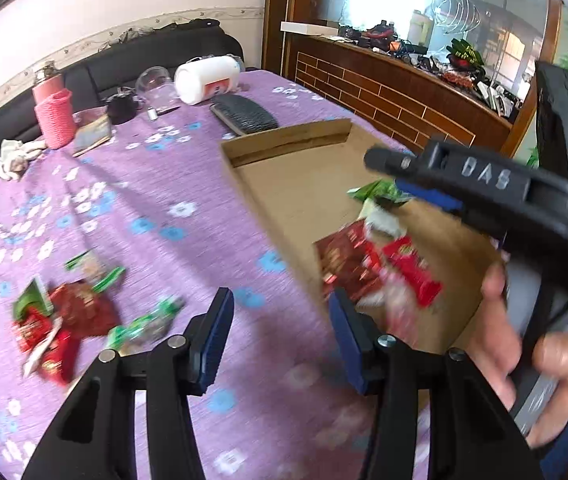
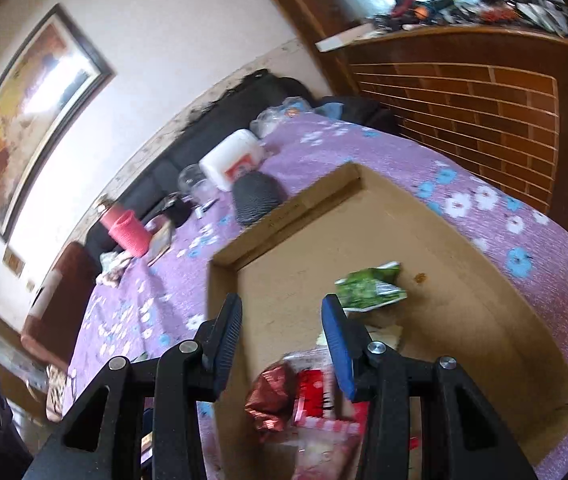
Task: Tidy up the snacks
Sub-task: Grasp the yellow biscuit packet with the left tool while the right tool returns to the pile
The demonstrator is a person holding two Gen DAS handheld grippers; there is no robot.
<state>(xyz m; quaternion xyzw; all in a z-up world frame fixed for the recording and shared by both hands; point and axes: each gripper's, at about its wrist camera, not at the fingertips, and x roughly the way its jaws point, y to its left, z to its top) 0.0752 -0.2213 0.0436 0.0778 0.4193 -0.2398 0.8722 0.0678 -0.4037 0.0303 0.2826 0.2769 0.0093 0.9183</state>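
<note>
A shallow cardboard box [image 1: 284, 142] lies on the purple flowered tablecloth [image 1: 156, 200]. Inside it are red snack packets [image 1: 367, 268] and a green packet [image 1: 379, 192]. More red and green snack packets [image 1: 68, 316] lie loose on the cloth at the left. My left gripper [image 1: 280, 336] is open and empty above the cloth by the box's near corner. My right gripper [image 2: 284, 344] is open and empty over the box [image 2: 463, 280], above the red packets [image 2: 307, 400], with the green packet [image 2: 367, 286] just beyond. The right gripper also shows in the left wrist view [image 1: 463, 184], held by a hand.
At the table's far side stand a pink bottle in a knitted sleeve [image 1: 54, 112], a white jar on its side [image 1: 208, 78], a clear plastic cup [image 1: 156, 86], a black pouch [image 1: 244, 114] and a crumpled cloth [image 1: 12, 158]. A black sofa and a wooden counter lie beyond.
</note>
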